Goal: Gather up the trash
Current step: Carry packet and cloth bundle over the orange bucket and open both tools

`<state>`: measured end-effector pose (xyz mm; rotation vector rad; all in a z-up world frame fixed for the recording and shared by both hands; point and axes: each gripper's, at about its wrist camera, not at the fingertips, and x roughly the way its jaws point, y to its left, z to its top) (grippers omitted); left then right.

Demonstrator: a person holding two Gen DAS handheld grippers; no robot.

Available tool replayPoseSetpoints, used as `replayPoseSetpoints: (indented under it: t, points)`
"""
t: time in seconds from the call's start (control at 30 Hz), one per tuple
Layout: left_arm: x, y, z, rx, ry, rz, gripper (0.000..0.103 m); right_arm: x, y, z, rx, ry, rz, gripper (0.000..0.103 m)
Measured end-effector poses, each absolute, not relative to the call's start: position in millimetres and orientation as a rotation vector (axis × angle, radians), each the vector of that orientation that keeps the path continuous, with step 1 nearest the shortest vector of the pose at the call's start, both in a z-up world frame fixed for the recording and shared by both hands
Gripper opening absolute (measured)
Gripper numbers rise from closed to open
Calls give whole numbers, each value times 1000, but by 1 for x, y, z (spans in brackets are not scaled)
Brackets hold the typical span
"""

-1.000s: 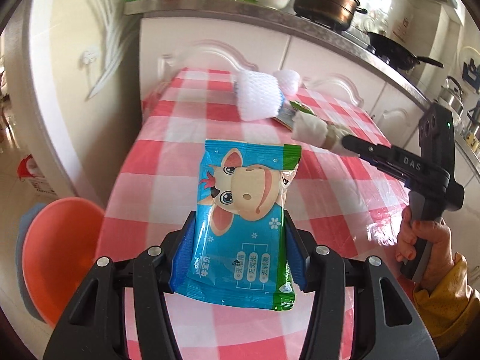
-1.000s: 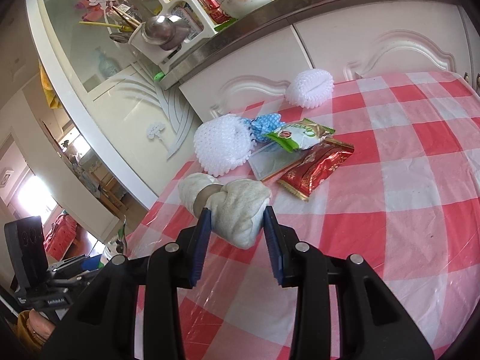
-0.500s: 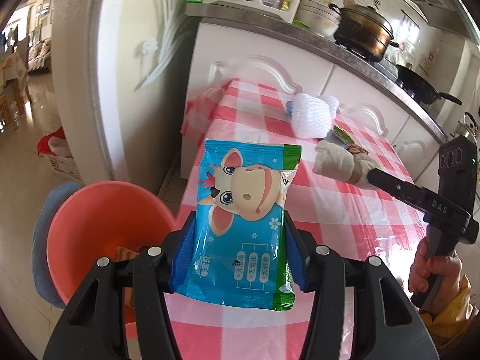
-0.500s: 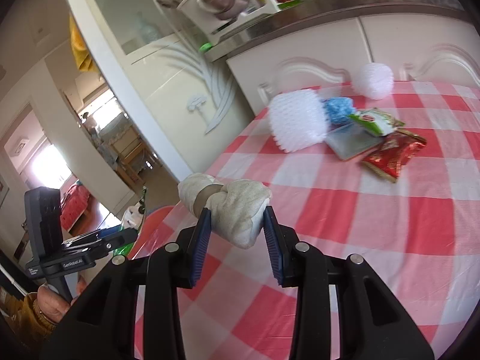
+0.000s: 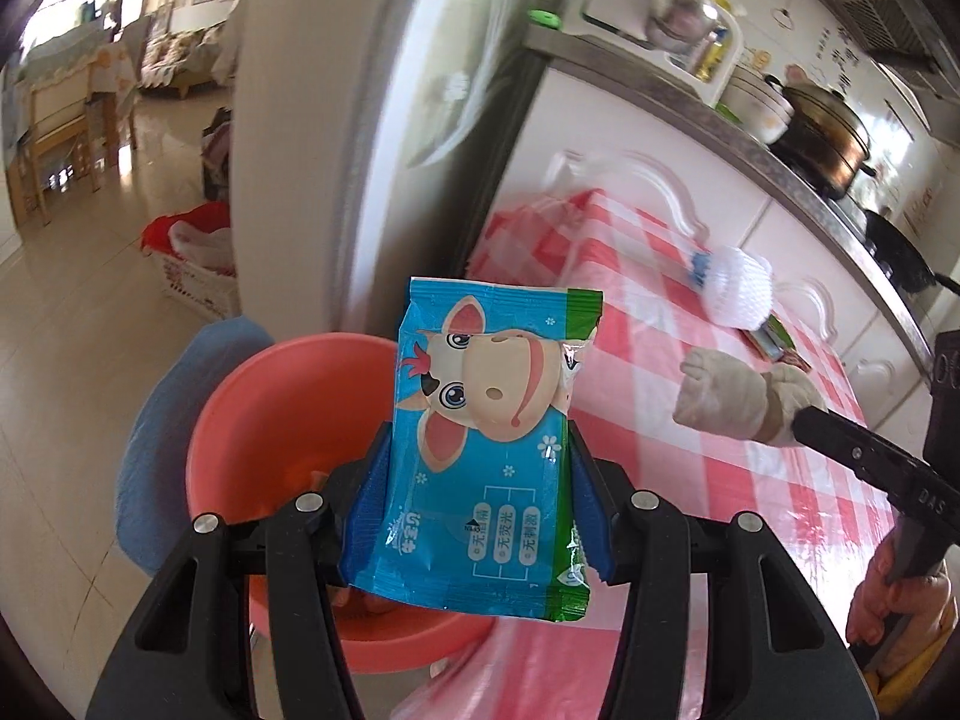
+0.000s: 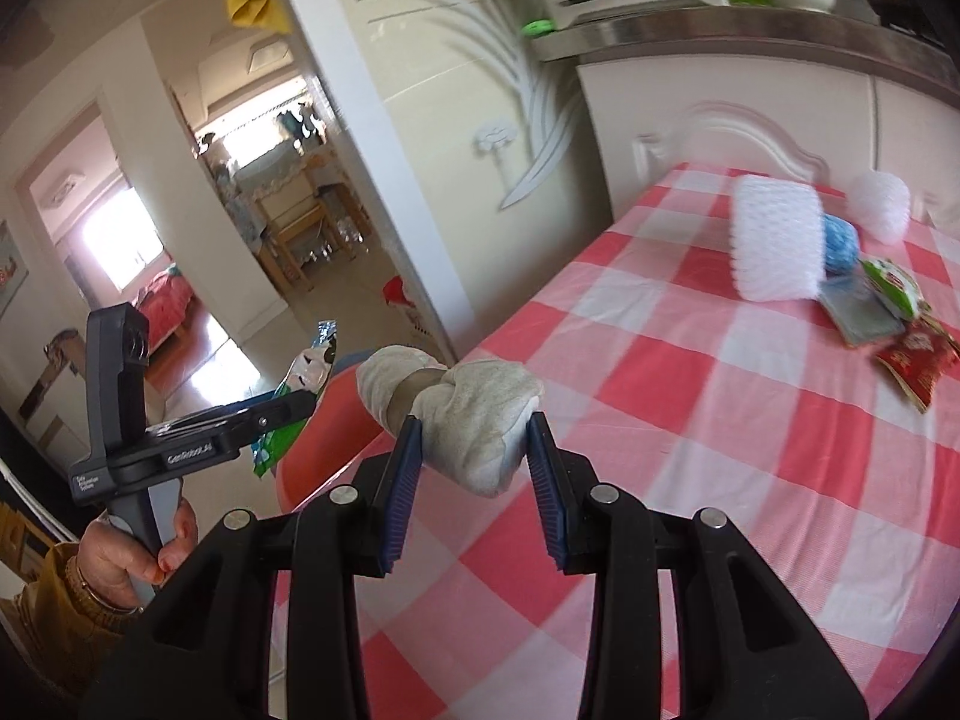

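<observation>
We carry 2 bits of trash. Left gripper (image 5: 477, 480) clamps blue wipes pack (image 5: 489, 444) above orange bowl (image 5: 288, 414) off table edge. Right gripper (image 6: 474, 462) squeezes cloth bundle (image 6: 462, 414) over table (image 6: 690, 420) edge, near bowl. Risk: let go too soon, bundle lands on floor, not bowl. Right view shows more trash at far table end: red wrapper (image 6: 915, 363), white foam net (image 6: 777, 246). Left view shows inside of bowl.
</observation>
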<state>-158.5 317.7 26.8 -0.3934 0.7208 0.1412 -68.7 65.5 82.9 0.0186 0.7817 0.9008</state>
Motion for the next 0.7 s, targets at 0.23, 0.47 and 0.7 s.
replayPoseSetpoints:
  t: [0.23,0.47,0.7]
  points:
    - [-169,351,15,-445,708,205,55,-80,113,86,-84,785,960,37]
    - [-177,373,5,-487,699,230,55,-87,156,79,-174,805,1001,37]
    - [-180,386,-8,-520,703,249,55,-90,190,61,-252,846,1025,37]
